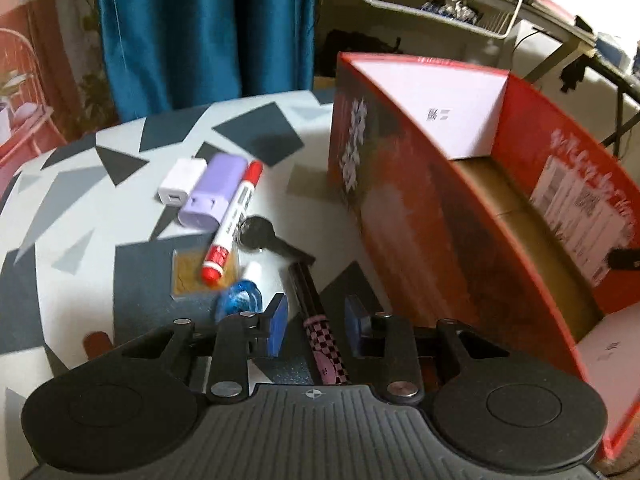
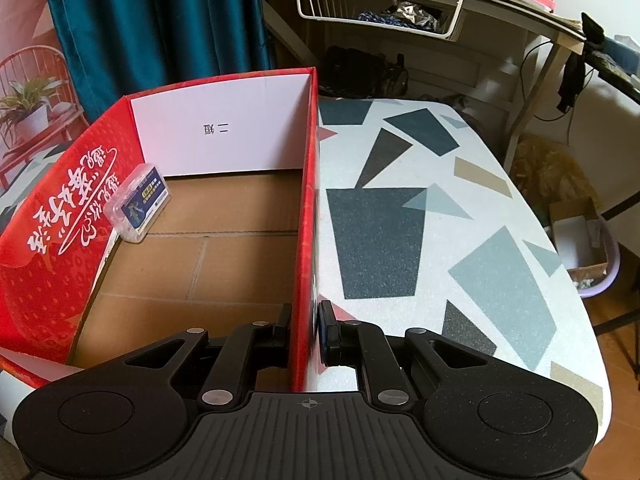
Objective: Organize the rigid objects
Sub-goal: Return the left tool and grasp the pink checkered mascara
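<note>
In the left wrist view my left gripper point(image 1: 316, 322) is open, its blue pads either side of a pink-and-black checkered pen point(image 1: 320, 328) lying on the table. Beyond it lie a blue clear item point(image 1: 240, 300), a red marker point(image 1: 234, 220), a black key point(image 1: 268, 236), a purple charger point(image 1: 214, 190) and a white adapter point(image 1: 180, 182). The red cardboard box point(image 1: 400, 184) stands to the right. In the right wrist view my right gripper point(image 2: 306, 332) is shut on the box's right wall point(image 2: 306, 220). A clear plastic case point(image 2: 140, 202) leans inside the box.
The table point(image 2: 400, 168) has a white cover with grey and dark shapes. A blue curtain point(image 2: 152, 20) hangs behind. A desk with a white wire basket point(image 2: 380, 12) stands at the back right. A small bin point(image 2: 588, 240) sits on the floor right of the table.
</note>
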The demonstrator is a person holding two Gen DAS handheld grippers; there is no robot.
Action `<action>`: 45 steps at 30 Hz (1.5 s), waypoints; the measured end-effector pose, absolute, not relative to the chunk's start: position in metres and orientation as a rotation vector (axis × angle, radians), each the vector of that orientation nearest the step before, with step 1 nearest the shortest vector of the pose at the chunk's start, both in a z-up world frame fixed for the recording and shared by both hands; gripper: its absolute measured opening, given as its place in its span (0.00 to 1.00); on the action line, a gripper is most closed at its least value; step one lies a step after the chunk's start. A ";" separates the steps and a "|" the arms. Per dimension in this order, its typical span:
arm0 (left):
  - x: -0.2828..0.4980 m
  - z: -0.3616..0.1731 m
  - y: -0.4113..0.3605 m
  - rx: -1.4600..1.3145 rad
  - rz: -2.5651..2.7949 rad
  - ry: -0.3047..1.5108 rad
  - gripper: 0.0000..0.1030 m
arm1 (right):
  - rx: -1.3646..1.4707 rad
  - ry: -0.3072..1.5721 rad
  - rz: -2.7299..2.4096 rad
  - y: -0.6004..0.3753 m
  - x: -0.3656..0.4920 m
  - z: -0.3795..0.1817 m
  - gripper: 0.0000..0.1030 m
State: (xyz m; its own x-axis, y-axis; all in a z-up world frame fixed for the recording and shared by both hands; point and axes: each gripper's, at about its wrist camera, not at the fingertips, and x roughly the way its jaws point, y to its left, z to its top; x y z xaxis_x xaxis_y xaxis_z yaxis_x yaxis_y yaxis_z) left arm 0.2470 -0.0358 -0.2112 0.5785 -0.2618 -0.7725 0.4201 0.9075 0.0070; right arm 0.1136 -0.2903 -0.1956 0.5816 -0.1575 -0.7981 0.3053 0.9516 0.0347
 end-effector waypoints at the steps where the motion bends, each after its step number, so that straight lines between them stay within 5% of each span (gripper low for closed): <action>1: 0.248 -0.215 -0.038 0.204 -0.369 0.861 0.32 | 0.173 0.913 -0.271 -0.290 0.113 -0.196 0.11; 45: 0.214 -0.232 -0.014 0.124 -0.245 0.792 0.16 | 0.179 0.899 -0.280 -0.290 0.111 -0.196 0.11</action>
State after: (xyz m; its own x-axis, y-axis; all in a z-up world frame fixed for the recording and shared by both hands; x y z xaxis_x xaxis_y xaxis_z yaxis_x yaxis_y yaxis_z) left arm 0.2136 -0.0144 -0.2323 0.6761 -0.1710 -0.7167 0.2632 0.9646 0.0182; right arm 0.1107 -0.2898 -0.1960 0.5894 -0.1643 -0.7910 0.3136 0.9489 0.0366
